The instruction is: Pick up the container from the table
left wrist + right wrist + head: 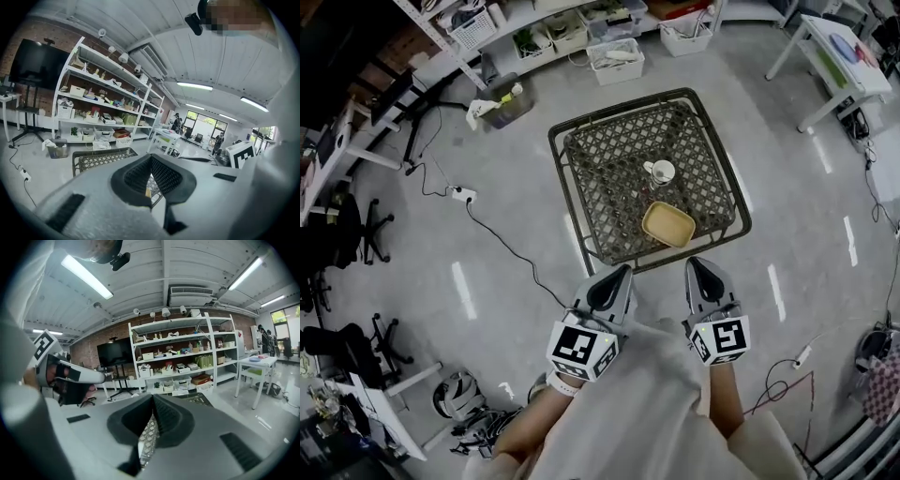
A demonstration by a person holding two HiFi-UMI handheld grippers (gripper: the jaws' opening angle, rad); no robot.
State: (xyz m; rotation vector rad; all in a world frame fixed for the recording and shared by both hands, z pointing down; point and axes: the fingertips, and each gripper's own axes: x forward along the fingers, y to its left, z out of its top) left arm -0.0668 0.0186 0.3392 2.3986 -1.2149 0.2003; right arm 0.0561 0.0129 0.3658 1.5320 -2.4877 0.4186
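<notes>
The left tongs and right tongs, both closed and empty, hang short of the surface. The container sits near its front edge; overreaching could bump the cup at its middle.

Head view high, steeply down; gripper views low, level; all share lattice table.
</notes>
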